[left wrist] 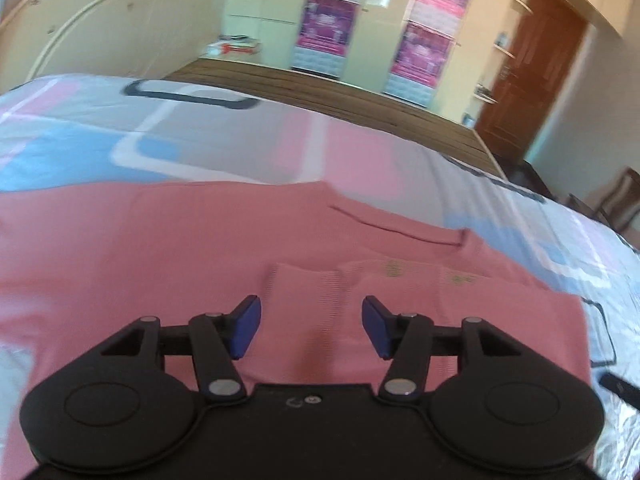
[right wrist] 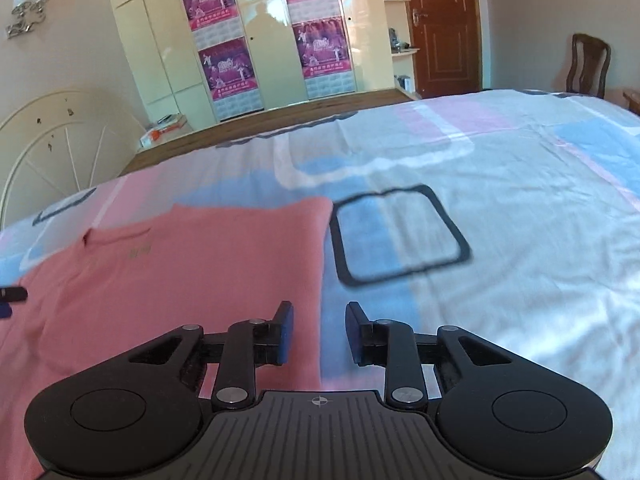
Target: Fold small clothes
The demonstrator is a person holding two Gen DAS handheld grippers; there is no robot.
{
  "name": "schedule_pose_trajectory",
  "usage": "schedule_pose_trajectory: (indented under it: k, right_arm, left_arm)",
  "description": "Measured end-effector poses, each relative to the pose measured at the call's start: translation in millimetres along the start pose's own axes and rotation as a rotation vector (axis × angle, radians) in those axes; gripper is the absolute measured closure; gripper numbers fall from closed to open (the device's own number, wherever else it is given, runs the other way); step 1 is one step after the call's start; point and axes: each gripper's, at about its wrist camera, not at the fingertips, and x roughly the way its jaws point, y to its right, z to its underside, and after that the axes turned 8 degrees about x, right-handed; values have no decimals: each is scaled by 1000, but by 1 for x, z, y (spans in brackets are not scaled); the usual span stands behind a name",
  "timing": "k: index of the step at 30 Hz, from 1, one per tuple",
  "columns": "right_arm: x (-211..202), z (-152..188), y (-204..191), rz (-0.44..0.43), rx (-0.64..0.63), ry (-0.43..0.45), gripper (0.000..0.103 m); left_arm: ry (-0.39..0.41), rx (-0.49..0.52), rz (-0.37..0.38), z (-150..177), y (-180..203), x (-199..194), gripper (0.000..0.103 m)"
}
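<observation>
Pink garment (left wrist: 200, 248) flat on patterned bedsheet (right wrist: 500, 200); wardrobe (right wrist: 260, 40), chair (right wrist: 588, 64) beyond

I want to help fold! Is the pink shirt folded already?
Partly folded: one sleeve lies across the pink shirt.

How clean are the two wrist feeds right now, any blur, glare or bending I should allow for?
Left wrist view: motion blur smears the bedsheet and the far edge of the pink top; the left gripper stays sharp. Right wrist view: crisper, slight smear on the sheet's dark square outline, glossy reflections on the wardrobe. Both bend straight lines, with dark corners.
</observation>
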Motion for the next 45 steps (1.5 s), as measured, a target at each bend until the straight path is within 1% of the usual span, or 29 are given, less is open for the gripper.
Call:
schedule_pose_trajectory:
  k: [3, 5, 8, 10, 12, 13, 14, 15, 17, 18, 19, 21, 22, 24, 26, 28, 30, 31, 33, 34, 35, 36, 38, 40, 41, 42, 43, 44, 45]
  right_arm:
    - [27, -15, -4, 5, 0, -16, 74]
    - [44, -23, -6, 18, -3, -29, 74]
    - [65, -34, -2, 33, 16, -36, 74]
    - [75, -40, 4, 21, 67, -47, 74]
    - [81, -46, 7, -16, 107, -64, 75]
    - [83, -48, 5, -33, 108, -70, 78]
    - [84, -48, 2, -38, 91, -77, 86]
    - [85, -48, -2, -29, 60, -76, 89]
    - [85, -49, -5, 19, -11, -41, 94]
    - [85, -49, -5, 67, -30, -18, 98]
    - [87, -49, -1, 95, -38, -9, 98]
    - [83, -48, 1, 82, -31, -15, 97]
    - [79, -47, -6, 85, -72, -7, 97]
    - [65, -46, -16, 102, -127, 52, 97]
    - [52, -46, -20, 69, -109, 76, 97]
    - [40, -37, -25, 27, -98, 63, 92]
    - [33, -20, -37, -6, -136, 29, 86]
    - [30, -10, -43, -17, -160, 21, 85]
    - [24, 9, -52, -25, -205, 8, 83]
    - [25, 17, -54, -21, -228, -8, 83]
    - [30, 25, -55, -5, -242, -42, 81]
    - [31, 30, -55, -5, -243, -34, 79]
    - [28, 28, -57, -3, -232, -48, 78]
    - [20, 25, -58, -33, -208, -38, 69]
    - [15, 25, -60, -39, -207, -25, 58]
    - [11, 27, -63, -43, -209, -13, 52]
    - [9, 29, -66, -52, -216, -16, 51]
    - [11, 33, -69, -54, -228, -40, 51]
    - [18, 37, -72, -39, -239, -86, 52]
  left_arm:
    - [-19, 37, 21, 2, 17, 19, 49]
    - [-39, 54, 14, 6, 19, 33, 49]
    - [-88, 39, -10, 13, 14, 50, 49]
    - [-73, 39, -15, 16, 11, 52, 48]
    - [-77, 54, -20, 16, 13, 52, 47]
    - [-79, 59, -22, 16, 15, 52, 45]
    - [-80, 63, -24, 16, 16, 52, 44]
    - [-79, 70, -29, 16, 18, 51, 43]
    - [-77, 77, -32, 16, 21, 50, 40]
    - [-73, 80, -33, 17, 22, 50, 40]
    - [-71, 87, -37, 17, 24, 50, 40]
    - [-72, 104, -45, 17, 25, 51, 39]
    - [-71, 108, -47, 17, 26, 51, 38]
    - [-81, 103, -58, 16, 27, 49, 37]
    - [-90, 85, -59, 14, 27, 45, 33]
    - [-90, 76, -68, 15, 28, 39, 27]
    - [-96, 82, -82, 18, 28, 38, 25]
    - [-102, 88, -89, 20, 28, 38, 24]
    - [-117, 99, -99, 24, 27, 42, 22]
    - [-112, 107, -98, 25, 26, 43, 21]
    - [-114, 116, -101, 25, 26, 42, 21]
    - [-121, 121, -103, 24, 26, 41, 21]
    - [-129, 115, -108, 22, 24, 36, 21]
    - [-127, 108, -118, 22, 22, 29, 21]
    - [-124, 106, -121, 22, 21, 26, 21]
    - [-123, 107, -126, 23, 20, 23, 21]
    - [-125, 111, -132, 24, 20, 21, 21]
    - [-128, 114, -137, 25, 20, 19, 21]
    - [-130, 117, -141, 26, 19, 16, 21]
